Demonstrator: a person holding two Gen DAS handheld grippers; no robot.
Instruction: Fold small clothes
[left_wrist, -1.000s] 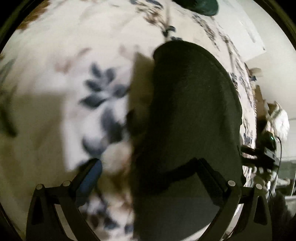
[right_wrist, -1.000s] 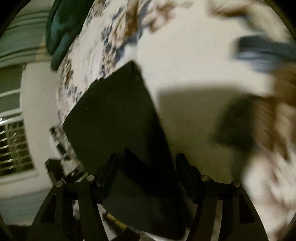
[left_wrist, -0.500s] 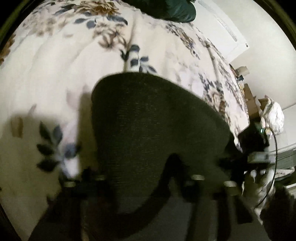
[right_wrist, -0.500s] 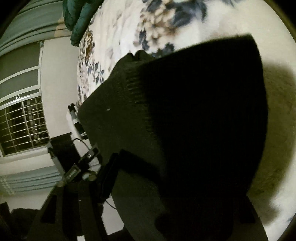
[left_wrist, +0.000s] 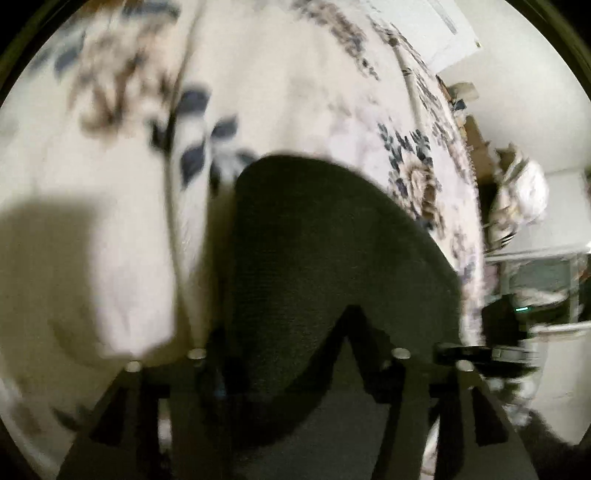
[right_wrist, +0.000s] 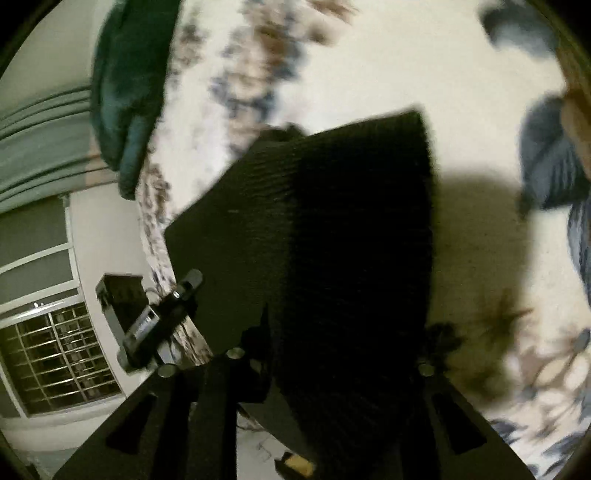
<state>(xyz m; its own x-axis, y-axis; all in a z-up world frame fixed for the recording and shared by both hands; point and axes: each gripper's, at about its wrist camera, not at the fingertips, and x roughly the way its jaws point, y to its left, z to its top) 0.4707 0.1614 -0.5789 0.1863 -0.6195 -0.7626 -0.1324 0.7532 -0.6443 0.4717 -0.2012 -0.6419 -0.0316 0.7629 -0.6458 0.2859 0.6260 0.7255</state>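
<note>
I've got the dark garment (left_wrist: 332, 266) hanging off both tools over the floral bed (left_wrist: 288, 92). Left hand-held gripper (left_wrist: 295, 354): jaws have just been opening, partway apart, cloth between them and draped over; can't tell if the pads bite. Right hand-held gripper (right_wrist: 332, 354): same, opened a bit, cloth (right_wrist: 332, 229) between the jaws. Garment's long axis runs away from both grippers toward the bed, neither hand clearly nearer, imo.

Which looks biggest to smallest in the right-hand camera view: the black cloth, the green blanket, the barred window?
1. Black cloth, by far, though it hangs nearest the camera, which inflates it.
2. and 3. Green blanket and barred window look about alike; both are far and cut off, so no ranking.
</note>
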